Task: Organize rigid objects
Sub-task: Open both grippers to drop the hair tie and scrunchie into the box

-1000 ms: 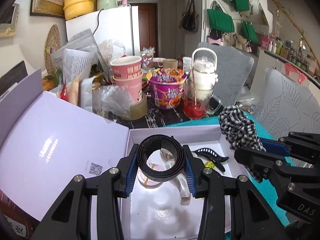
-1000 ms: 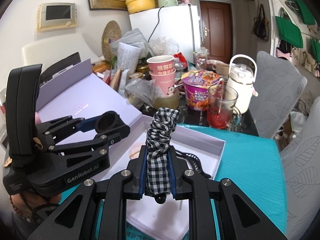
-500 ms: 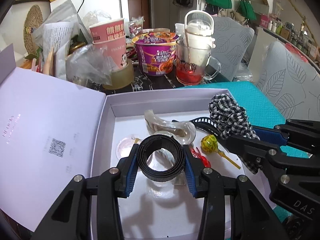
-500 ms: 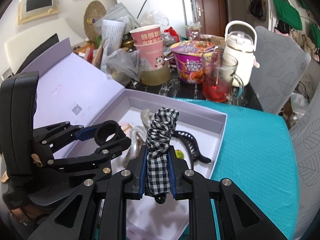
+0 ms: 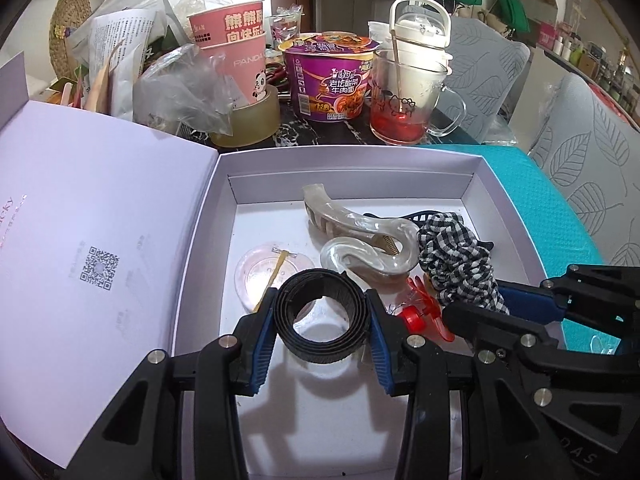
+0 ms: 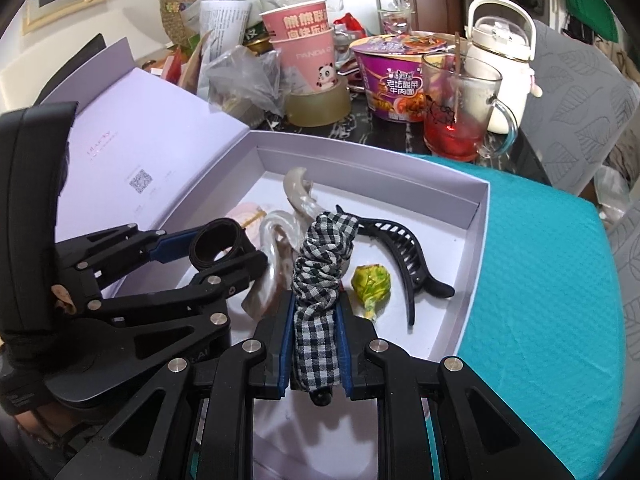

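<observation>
My left gripper [image 5: 320,320] is shut on a rolled black band [image 5: 322,314] and hangs low over the open white box [image 5: 352,166]. My right gripper [image 6: 316,312] is shut on a black-and-white checked fabric scrunchie [image 6: 320,264], just right of the left one, also over the box. Inside the box lie a pearly hair claw [image 5: 360,240], a black hair claw [image 6: 404,256], a green-wrapped lollipop [image 6: 370,282], a red clip [image 5: 424,316] and a pale pink disc [image 5: 264,270]. In the right wrist view the left gripper [image 6: 218,246] shows with the black band [image 6: 216,244].
The box lid [image 5: 92,240] lies open to the left. Behind the box stand pink paper cups [image 5: 236,48], a tape roll [image 5: 252,120], a purple noodle bowl [image 5: 332,76], a glass mug with red liquid [image 5: 404,100] and a white kettle [image 5: 420,36]. A teal cloth [image 6: 540,280] covers the table at right.
Both grippers have come down and tilted toward the box, each still holding its item. The box floor and its contents now fill the view.
</observation>
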Motion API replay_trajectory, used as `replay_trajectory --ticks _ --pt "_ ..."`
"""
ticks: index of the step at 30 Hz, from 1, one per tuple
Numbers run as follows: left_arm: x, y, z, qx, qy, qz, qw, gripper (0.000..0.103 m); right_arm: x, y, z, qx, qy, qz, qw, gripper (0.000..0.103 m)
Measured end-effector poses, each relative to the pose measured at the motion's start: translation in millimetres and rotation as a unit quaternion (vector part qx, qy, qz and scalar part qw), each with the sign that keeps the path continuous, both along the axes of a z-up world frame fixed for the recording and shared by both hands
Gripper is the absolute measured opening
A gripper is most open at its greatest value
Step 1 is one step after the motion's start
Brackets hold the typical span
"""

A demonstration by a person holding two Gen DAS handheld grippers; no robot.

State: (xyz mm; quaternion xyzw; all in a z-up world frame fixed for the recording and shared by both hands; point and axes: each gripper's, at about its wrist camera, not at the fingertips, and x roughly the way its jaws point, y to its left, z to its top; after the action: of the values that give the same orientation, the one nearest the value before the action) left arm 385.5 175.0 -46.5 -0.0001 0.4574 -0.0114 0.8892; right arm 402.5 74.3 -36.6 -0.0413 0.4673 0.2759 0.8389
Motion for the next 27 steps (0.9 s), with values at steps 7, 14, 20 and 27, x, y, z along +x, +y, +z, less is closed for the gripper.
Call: replay_trajectory --ticks 7,14,20,27 --pt "1.6 2.7 -0.1 -0.004 0.005 -0.005 1.0 0.042 0.7 3.5 -6.7 -0.014 -0.001 -0.001 1.0 0.019" --pt "5.0 7.1 -10.8 0.039 0.029 -0.006 0.9988 0.041 3.3 4.6 -12.7 -0.021 0.005 -0.002 1.0 0.019" --pt "5.9 -3.0 -18.8 0.053 0.041 -0.017 0.9976 0.041 2.9 5.3 -13.2 -0.028 -0.002 0.0 1.0 0.019" --pt "12.5 0.7 -24.4 0.02 0.066 -0.012 0.9976 0.041 2.7 5.6 -13.1 -0.034 -0.005 -0.002 0.999 0.019"
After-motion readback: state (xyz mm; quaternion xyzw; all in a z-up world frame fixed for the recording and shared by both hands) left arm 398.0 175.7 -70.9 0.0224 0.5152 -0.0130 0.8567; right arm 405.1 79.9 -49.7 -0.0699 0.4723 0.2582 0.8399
